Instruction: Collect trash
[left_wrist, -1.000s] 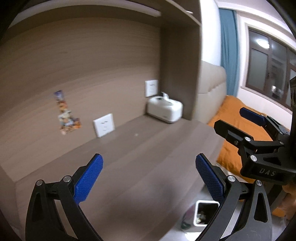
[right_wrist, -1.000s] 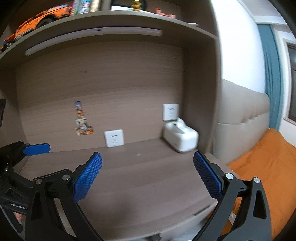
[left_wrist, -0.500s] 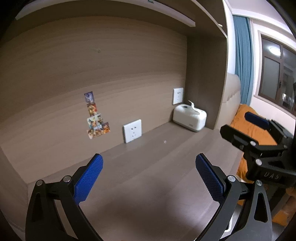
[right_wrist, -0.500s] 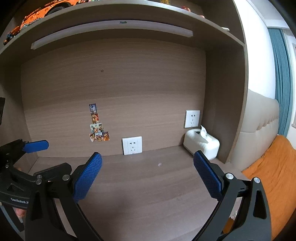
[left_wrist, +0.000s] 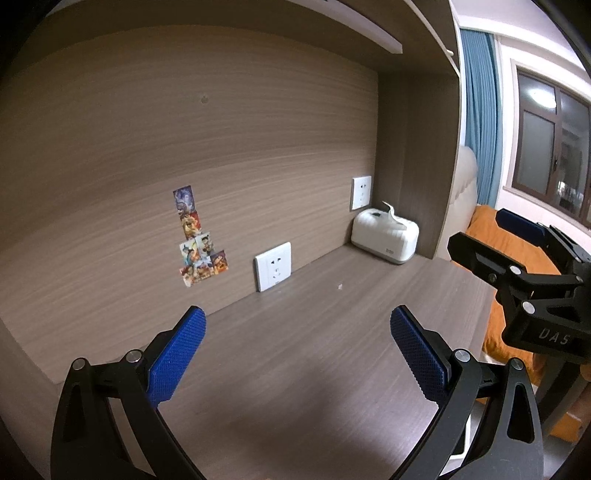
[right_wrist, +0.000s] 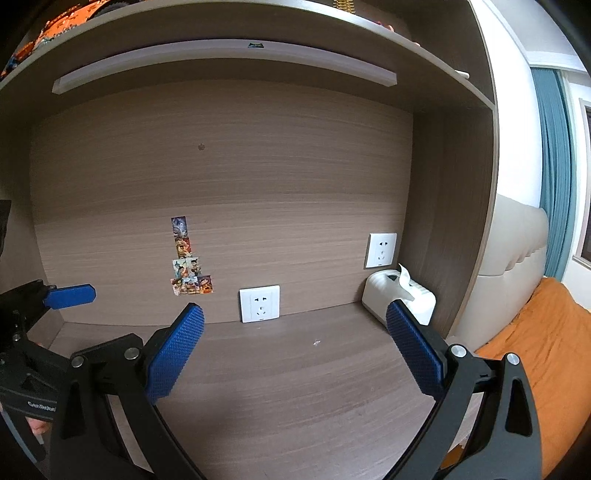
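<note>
Since a second ago both cameras have swung from the desk's right end and the floor bin toward the back panel; the bin has left my view and the desk (left_wrist: 295, 369) now fills it.

Left gripper (left_wrist: 297, 354): jaws spread wide, nothing between the blue pads. Right gripper (right_wrist: 295, 354): likewise wide apart and empty. I read that as both being ready for a pick rather than carrying anything.

Only trash candidate I can find: a tiny pale scrap (right_wrist: 316, 343) lying on the desk, ahead of the right gripper and slightly to its right, well apart from the pads. In the left view the same scrap (left_wrist: 340, 285) sits far ahead and to the right. Too small to say what it is.

Tissue box (right_wrist: 399, 299) stands in the far right corner beyond the scrap, a sheet sticking up; probably belongs there, not trash. Wall socket (right_wrist: 259, 303) and stickers (right_wrist: 186, 266) are on the back panel ahead.

Judgement: the right gripper is the nearer one, so it should go forward and down with its pads straddling the scrap. Risk: a fleck this flat may slip under the pads.
</note>
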